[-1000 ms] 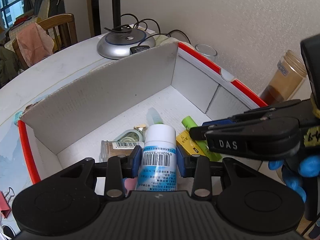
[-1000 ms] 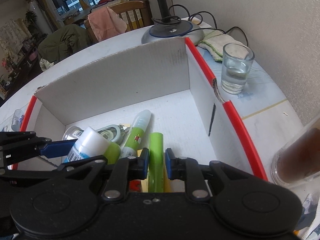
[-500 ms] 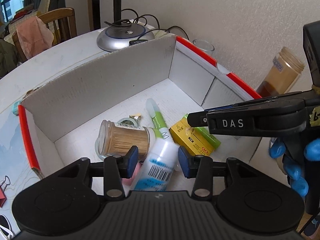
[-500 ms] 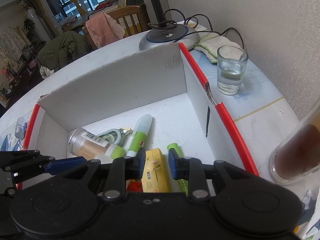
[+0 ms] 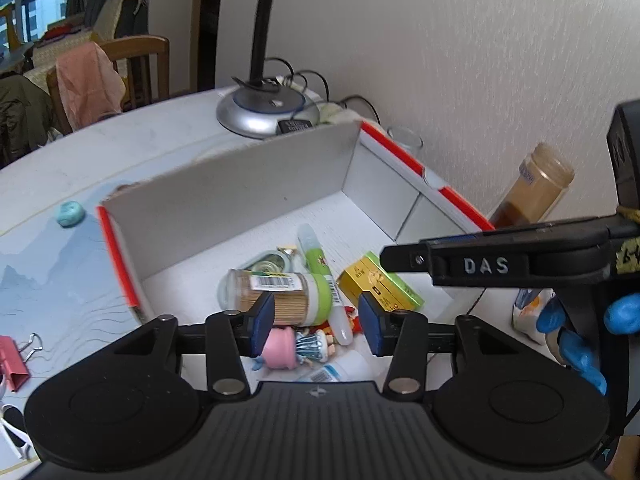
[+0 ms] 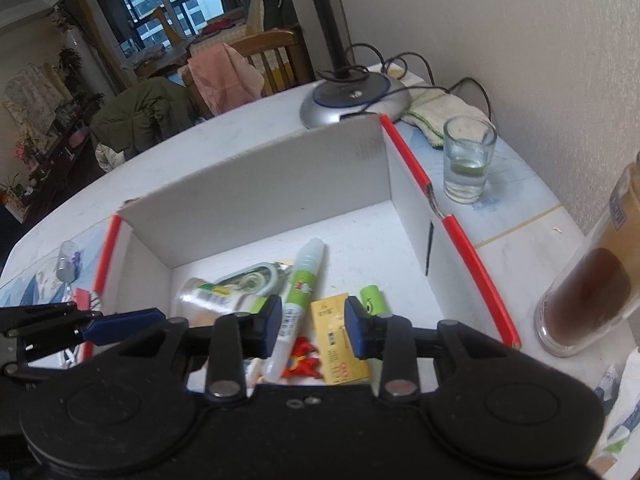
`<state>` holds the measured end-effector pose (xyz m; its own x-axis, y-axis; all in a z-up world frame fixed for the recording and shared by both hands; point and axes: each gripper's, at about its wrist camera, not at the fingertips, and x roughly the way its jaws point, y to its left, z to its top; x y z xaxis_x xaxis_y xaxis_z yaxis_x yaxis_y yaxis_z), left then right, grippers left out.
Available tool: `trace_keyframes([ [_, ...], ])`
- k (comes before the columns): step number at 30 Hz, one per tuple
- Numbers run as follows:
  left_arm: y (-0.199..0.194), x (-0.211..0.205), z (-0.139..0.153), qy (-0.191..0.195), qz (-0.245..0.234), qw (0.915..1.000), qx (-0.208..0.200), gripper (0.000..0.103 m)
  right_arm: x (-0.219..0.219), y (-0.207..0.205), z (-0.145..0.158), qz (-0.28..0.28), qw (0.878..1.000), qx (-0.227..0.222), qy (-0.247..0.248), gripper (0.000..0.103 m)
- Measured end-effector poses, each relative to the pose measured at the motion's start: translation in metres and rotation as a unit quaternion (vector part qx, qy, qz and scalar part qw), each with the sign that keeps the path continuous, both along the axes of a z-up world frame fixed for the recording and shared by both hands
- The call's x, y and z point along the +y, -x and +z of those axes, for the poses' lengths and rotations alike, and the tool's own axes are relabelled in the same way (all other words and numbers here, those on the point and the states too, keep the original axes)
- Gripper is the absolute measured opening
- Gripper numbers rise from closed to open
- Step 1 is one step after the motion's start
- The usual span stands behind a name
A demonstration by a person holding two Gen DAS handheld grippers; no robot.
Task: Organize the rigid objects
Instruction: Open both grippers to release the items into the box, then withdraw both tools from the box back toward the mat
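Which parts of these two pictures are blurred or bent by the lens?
Left wrist view: box wall slightly smeared, table edge curved by fisheye. Right wrist view: toothpick jar blurred, box rim bowed; glass fairly sharp.

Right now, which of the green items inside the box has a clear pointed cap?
The glue pen, lying between the toothpick jar and the yellow box. The small green roll is stubby, with no cap.
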<state>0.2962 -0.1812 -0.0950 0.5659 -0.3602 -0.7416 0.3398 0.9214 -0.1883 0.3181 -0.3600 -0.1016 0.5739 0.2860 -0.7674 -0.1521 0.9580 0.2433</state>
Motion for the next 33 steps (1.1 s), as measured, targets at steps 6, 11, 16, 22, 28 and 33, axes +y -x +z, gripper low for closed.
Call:
trace_keyframes([
  [6, 0.011, 0.022, 0.013, 0.015, 0.016, 0.9997, -0.014, 0.048, 0.014, 0.017, 0.014, 0.013, 1.000, -0.014, 0.004, 0.040],
  [11, 0.026, 0.041, 0.026, 0.025, 0.028, 0.9987, -0.034, 0.059, 0.027, 0.032, 0.024, 0.018, 1.000, -0.025, -0.002, 0.049],
  [16, 0.044, 0.063, 0.038, 0.030, 0.032, 0.9979, -0.047, 0.059, 0.040, 0.048, 0.032, 0.025, 0.999, -0.035, -0.007, 0.057],
  [22, 0.064, 0.097, 0.048, 0.037, 0.047, 0.9970, -0.050, 0.067, 0.063, 0.066, 0.043, 0.035, 0.998, -0.049, -0.014, 0.070],
  [28, 0.080, 0.138, 0.050, 0.026, 0.072, 0.9953, -0.059, 0.072, 0.100, 0.080, 0.049, 0.057, 0.996, -0.067, -0.013, 0.085],
  [33, 0.087, 0.177, 0.046, 0.020, 0.102, 0.9930, -0.058, 0.073, 0.135, 0.086, 0.052, 0.077, 0.994, -0.074, -0.018, 0.091],
])
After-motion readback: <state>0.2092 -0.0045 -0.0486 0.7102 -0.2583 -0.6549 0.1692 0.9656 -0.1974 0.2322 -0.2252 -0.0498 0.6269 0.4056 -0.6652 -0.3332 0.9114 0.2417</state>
